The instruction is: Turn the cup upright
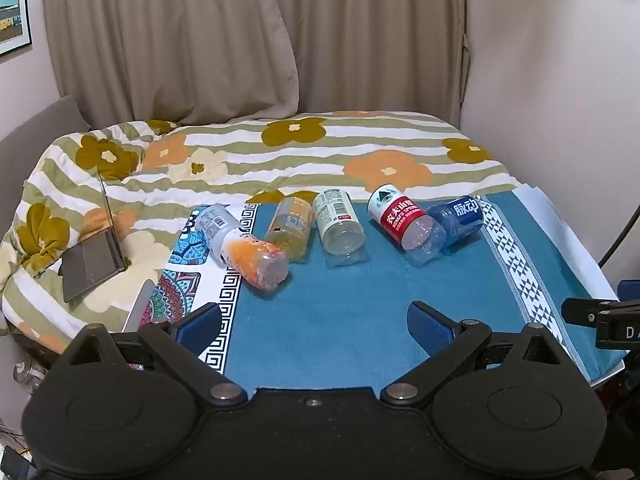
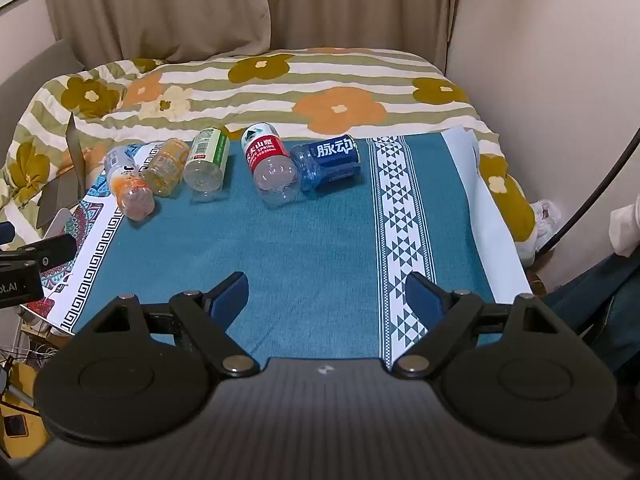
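Cups [image 1: 344, 222] lie toppled at 12 o'clock; your jaws gape empty; only left view shows laptop [image 1: 94, 266] fully.

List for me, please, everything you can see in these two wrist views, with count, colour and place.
Cut-bottle cups: five, all on their sides in a row at the far end of the cloth: orange-tinted cup leftmost, yellow cup, green-label cup, red-label cup, blue cup rightmost, touching the red one.
Tablecloth: one, teal with white patterned bands, covering the table.
Quilt: one, striped with orange and olive flowers, on the bed behind.
Laptop: one, grey, open on the quilt at left.
Curtain: beige, at the back.
Framed picture: one, on the left wall.
Left gripper: black, blue pads, open, empty.
Right gripper: black, blue pads, open, empty.
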`<action>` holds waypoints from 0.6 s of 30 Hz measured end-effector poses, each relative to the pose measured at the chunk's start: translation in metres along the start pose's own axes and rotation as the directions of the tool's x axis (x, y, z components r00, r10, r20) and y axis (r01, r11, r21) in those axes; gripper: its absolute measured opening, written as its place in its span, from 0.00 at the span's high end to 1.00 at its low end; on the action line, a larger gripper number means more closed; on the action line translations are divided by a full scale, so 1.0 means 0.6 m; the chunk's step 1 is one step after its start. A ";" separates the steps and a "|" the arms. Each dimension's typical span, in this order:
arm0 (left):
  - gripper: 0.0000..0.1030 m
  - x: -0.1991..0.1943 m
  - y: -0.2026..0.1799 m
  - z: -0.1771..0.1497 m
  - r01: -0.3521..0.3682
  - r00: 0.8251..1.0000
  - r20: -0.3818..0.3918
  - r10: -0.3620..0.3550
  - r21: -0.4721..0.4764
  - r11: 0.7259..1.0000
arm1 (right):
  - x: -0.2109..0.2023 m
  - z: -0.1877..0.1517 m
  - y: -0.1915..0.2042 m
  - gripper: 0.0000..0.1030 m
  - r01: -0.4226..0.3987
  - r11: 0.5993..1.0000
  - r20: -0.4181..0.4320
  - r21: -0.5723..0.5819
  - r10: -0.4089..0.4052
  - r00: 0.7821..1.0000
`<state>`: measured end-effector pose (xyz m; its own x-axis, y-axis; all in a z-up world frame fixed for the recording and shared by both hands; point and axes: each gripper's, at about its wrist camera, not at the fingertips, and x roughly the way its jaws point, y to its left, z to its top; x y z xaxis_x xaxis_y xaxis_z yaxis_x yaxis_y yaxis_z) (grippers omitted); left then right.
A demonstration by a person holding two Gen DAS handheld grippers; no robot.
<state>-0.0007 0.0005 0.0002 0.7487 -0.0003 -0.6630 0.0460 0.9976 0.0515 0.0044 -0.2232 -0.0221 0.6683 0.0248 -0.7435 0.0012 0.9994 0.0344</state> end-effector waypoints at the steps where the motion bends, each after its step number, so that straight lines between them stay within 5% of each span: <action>1: 0.02 -0.001 0.001 0.000 0.002 1.000 0.002 -0.002 -0.002 1.000 | 0.000 0.000 0.000 0.02 0.001 1.000 -0.002 -0.001 -0.001 1.000; 18: 0.02 0.007 0.007 0.007 -0.015 1.000 -0.018 0.015 -0.002 1.000 | 0.011 0.004 0.007 0.01 -0.013 1.000 -0.031 0.009 0.014 0.999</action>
<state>0.0053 0.0042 0.0009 0.7370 0.0156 -0.6758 0.0334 0.9977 0.0595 0.0107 -0.2190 -0.0255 0.6447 0.0391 -0.7635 -0.0012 0.9987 0.0502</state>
